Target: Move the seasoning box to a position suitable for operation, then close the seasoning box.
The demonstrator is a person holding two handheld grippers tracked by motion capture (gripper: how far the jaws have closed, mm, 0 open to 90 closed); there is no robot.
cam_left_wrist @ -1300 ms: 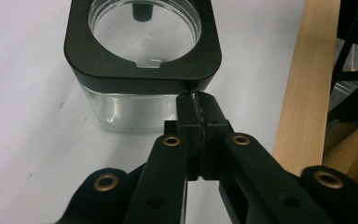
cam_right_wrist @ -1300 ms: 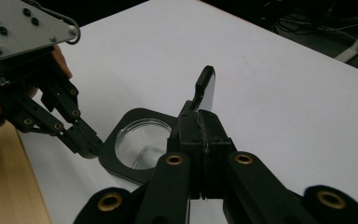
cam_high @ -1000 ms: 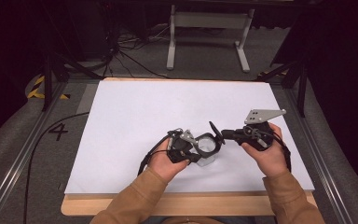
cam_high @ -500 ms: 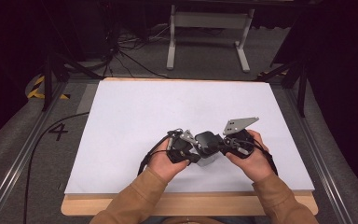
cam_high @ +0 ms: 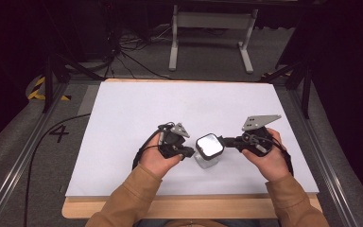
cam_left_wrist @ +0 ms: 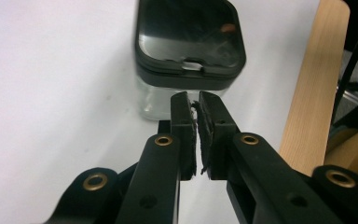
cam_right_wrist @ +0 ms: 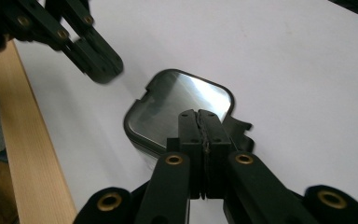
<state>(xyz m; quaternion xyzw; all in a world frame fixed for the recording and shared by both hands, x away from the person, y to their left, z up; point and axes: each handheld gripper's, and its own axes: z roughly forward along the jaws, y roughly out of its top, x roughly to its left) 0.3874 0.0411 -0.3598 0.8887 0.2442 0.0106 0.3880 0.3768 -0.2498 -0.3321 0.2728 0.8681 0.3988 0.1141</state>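
Observation:
A small clear square container with a black-rimmed glossy lid stands on the white table, front centre. My left gripper is shut just left of it. In the left gripper view its tips sit close to the container's clear wall, below the lid. My right gripper comes in from the right, shut, with its tips at the lid's right edge. In the right gripper view the shut tips overlap the lid. The left gripper shows blurred beyond.
The table's wooden front edge runs close under both hands. A metal stand and cables lie on the floor behind the table. Rails flank both sides.
Both grippers have drawn slightly away from the container, the right one back to the right. The lid now shows bright between them.

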